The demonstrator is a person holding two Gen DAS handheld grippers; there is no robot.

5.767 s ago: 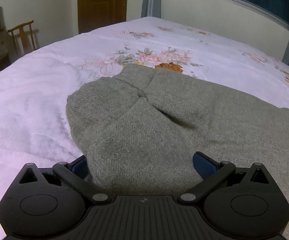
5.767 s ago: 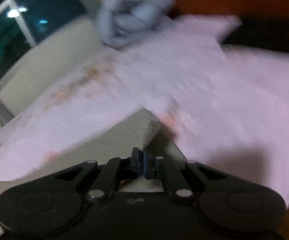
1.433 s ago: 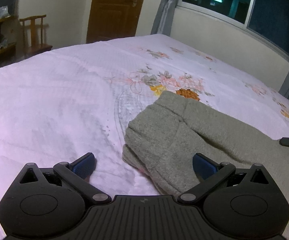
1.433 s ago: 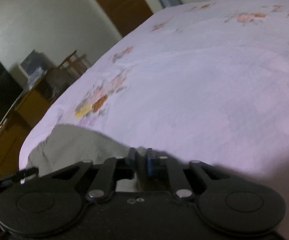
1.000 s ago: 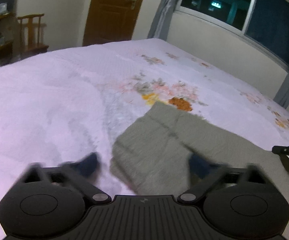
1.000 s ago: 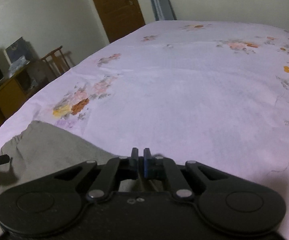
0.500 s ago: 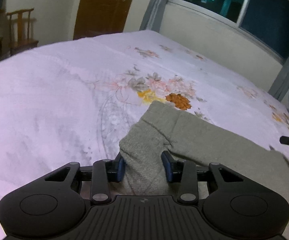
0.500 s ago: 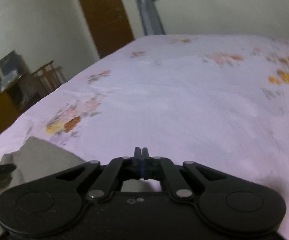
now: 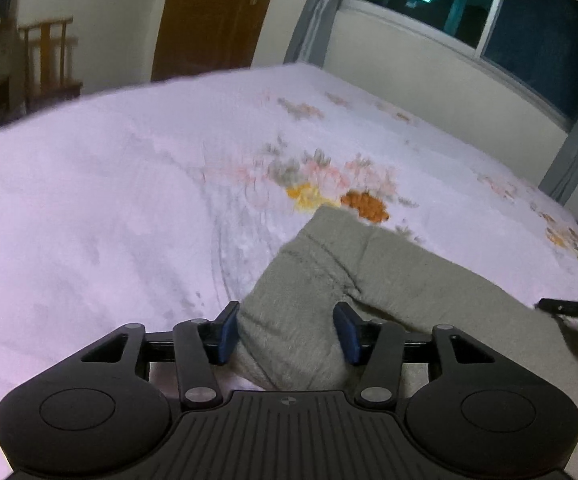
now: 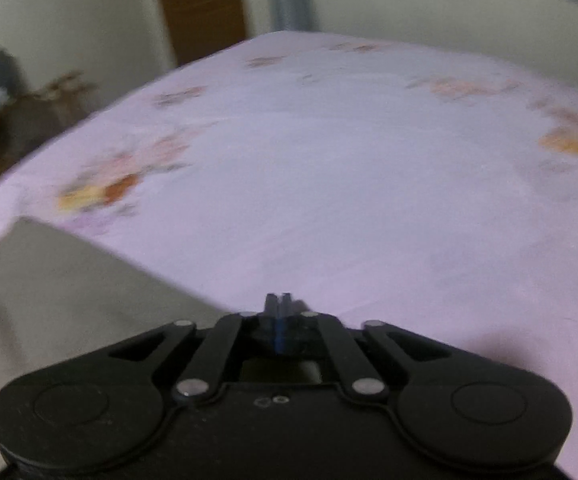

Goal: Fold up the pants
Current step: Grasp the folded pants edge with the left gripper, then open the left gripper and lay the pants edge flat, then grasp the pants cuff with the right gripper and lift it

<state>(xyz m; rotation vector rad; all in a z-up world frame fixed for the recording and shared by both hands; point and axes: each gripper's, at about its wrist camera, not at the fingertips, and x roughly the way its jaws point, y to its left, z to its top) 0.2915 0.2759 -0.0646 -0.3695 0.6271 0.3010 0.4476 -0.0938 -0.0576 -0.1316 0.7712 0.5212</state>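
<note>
Left wrist: left gripper (image 9: 287,330) just reopening, pads bracketing bunched grey pants (image 9: 389,280) near bed (image 9: 109,200) edge; right gripper (image 10: 277,312) closed, empty

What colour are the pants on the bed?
Grey-green knit pants, clearest in the left wrist view.

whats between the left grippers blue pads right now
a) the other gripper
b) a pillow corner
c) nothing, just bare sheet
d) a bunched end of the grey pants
d: in the left wrist view a bunched end of the grey pants sits between the blue pads of the left gripper, on the floral bedsheet.
</note>
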